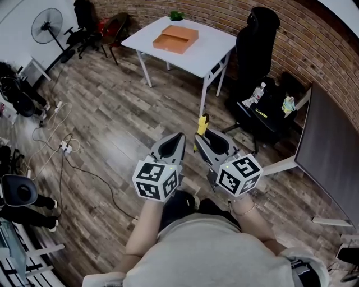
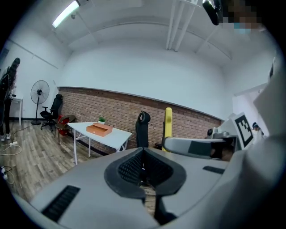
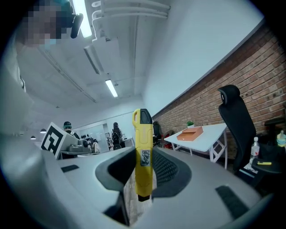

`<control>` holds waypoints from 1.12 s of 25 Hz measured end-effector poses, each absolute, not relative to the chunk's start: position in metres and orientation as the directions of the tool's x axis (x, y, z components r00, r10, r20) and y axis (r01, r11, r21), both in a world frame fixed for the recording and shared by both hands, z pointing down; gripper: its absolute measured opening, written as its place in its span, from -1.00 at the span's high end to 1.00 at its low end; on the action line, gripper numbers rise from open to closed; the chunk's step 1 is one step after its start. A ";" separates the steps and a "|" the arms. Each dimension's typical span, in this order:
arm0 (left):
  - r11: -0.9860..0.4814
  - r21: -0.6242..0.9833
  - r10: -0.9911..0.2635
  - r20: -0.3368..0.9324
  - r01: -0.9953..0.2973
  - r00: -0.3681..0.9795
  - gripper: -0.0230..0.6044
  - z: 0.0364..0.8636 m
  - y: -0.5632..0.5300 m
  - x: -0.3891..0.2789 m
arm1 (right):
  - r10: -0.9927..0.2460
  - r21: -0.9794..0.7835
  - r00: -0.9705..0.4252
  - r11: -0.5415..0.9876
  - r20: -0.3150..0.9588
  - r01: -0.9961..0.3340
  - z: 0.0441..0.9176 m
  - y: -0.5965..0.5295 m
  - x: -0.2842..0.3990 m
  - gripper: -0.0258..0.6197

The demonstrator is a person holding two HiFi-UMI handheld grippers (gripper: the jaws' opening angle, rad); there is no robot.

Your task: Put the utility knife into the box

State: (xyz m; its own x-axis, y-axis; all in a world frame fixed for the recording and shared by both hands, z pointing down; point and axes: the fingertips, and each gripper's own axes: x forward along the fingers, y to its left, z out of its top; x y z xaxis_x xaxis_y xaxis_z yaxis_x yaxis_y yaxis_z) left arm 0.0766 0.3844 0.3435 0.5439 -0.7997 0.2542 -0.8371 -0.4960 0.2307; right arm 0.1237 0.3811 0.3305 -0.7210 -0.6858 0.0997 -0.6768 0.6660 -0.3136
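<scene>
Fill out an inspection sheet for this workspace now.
Surface: white table, far off across the wood floor.
Job's things: orange box open on the table; yellow utility knife upright in the right gripper.
Clutter: small green plant behind the box.
Grippers: right gripper shut on the utility knife; left gripper shut, empty.
Cables: white cables and power strip on the floor at left.
Surroundings: brick wall, black office chair, standing fan.
</scene>
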 end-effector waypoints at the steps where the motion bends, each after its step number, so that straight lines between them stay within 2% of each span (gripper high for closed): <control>1: -0.497 0.233 -0.797 0.259 -0.836 0.545 0.91 0.347 0.384 0.079 | -0.683 -0.319 -0.723 0.666 0.104 -0.675 0.333 0.379 0.125 0.57; 10: -0.488 0.252 -0.793 0.271 -0.835 0.546 0.91 0.367 0.331 0.065 | -0.681 -0.348 -0.723 0.654 0.119 -0.672 0.355 0.325 0.114 0.57; 18: -0.467 0.264 -0.808 0.260 -0.844 0.528 0.91 0.368 0.220 0.015 | -0.669 -0.336 -0.732 0.665 0.128 -0.667 0.358 0.222 0.075 0.57; 28: -0.524 0.261 -0.783 0.228 -0.811 0.580 0.91 0.353 0.084 -0.033 | -0.730 -0.309 -0.674 0.618 0.114 -0.722 0.343 0.090 0.036 0.57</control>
